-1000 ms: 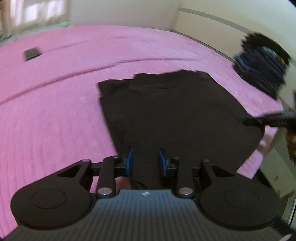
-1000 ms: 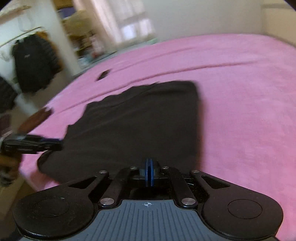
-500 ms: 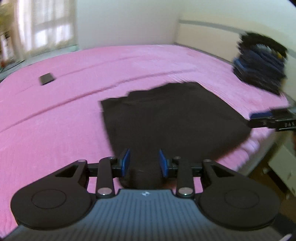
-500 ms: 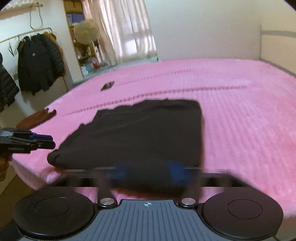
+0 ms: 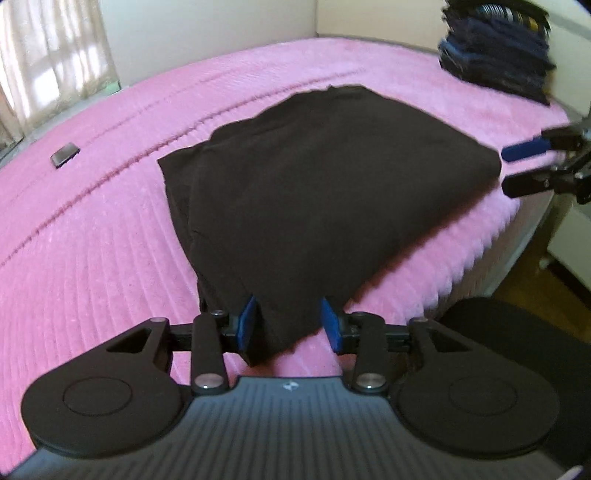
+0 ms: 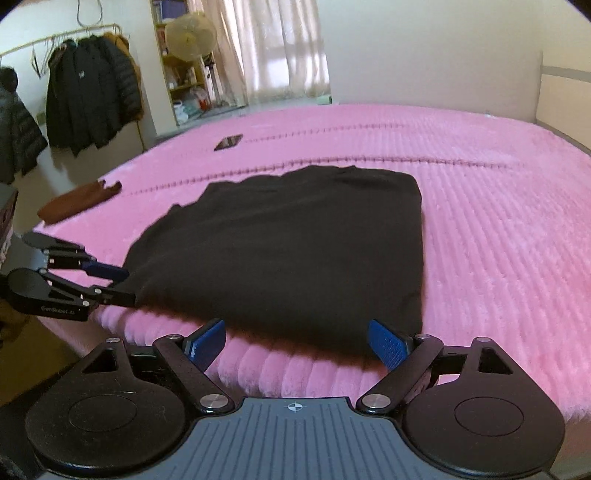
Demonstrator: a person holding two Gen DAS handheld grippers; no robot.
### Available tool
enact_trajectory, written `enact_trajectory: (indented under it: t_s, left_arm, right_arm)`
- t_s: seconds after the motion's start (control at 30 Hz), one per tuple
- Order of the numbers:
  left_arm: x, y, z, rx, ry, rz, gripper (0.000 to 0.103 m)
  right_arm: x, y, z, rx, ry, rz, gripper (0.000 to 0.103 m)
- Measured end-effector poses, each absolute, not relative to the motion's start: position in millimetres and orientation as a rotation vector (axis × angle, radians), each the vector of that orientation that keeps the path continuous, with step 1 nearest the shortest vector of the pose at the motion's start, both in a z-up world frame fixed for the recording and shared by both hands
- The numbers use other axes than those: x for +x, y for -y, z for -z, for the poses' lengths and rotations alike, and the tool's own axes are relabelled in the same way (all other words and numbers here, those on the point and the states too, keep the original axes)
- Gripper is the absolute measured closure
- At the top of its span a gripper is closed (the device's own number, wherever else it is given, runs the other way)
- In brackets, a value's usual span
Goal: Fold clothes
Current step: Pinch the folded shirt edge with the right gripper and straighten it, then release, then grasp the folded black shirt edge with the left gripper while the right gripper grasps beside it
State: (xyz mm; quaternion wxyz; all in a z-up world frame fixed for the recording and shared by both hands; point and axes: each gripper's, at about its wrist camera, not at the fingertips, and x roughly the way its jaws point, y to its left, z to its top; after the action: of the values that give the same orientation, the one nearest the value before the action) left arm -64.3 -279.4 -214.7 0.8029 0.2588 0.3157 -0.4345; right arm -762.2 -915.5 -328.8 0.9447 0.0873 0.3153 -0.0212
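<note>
Bedroom in a home, as I read it from my feeds. Bed (image 6: pixel 480 229) with pink ribbed cover fills the room. Far left: clothes rail (image 6: pixel 59 35) hung with dark padded jackets (image 6: pixel 92 92). Far: sheer window curtains (image 6: pixel 284 51), standing fan (image 6: pixel 190 35), cluttered shelves (image 6: pixel 184 85).

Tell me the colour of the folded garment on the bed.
Black, a plain folded garment on the pink ribbed bedspread; clearest in the right wrist view.

Your black garment (image 6: pixel 295 251) looked soft, matt cloth. Pink bedspread (image 6: pixel 498 229) was plush, ribbed fleece. Your right gripper (image 6: pixel 295 341) had matt black plastic arms; blue pads (image 6: pixel 388 341) were finely textured.
</note>
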Motion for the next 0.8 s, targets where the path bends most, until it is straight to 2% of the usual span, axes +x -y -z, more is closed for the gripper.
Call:
enact_trajectory:
  t_s: [0.33, 0.7, 0.8]
  left_arm:
    - [-66.9, 282.9, 215.2, 0.602, -0.678, 0.922, 0.069]
    - [-67.9, 283.6, 213.8, 0.615, -0.672, 0.921, 0.069]
    - [-81.5, 285.1, 205.4, 0.706, -0.587, 0.926, 0.065]
  right_arm:
    - [-741.2, 890.1, 329.7, -0.152, -0.688, 0.017, 0.016]
    - [-717.4, 871.3, 359.9, -0.452, -0.779, -0.038, 0.016]
    - [-713.3, 867.7, 365.7, -0.557, -0.782, -0.027, 0.016]
